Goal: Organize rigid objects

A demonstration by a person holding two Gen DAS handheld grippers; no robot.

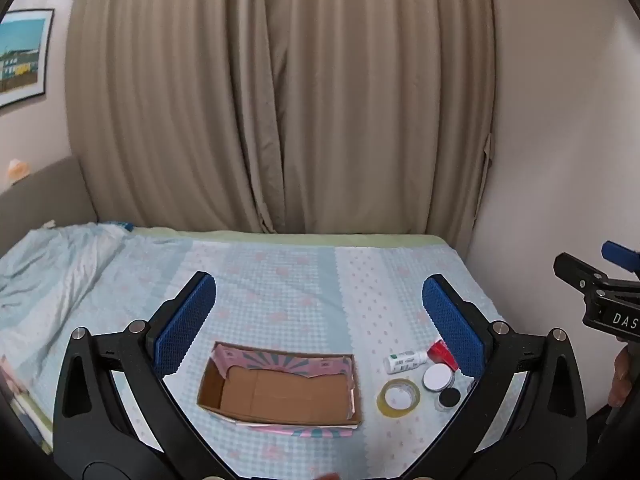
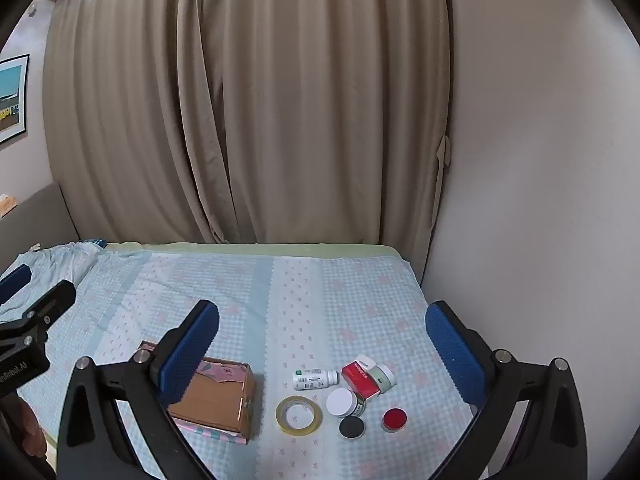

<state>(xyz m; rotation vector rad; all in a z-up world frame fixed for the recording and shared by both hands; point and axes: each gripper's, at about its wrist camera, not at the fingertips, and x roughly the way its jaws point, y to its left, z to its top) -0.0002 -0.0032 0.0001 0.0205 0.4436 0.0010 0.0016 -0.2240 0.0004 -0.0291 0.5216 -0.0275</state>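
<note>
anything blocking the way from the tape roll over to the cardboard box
Nothing visible does. The tape roll lies flat just right of the open box, with only bare bedsheet between them; the bottles and jars sit on its far side.

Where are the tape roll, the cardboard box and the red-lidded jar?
tape roll [image 2: 299, 415]: right wrist view, on its yellowish ring.
cardboard box [image 1: 280, 394]: left wrist view, on its bare brown floor.
red-lidded jar [image 2: 394, 418]: right wrist view, on its red lid.
</note>
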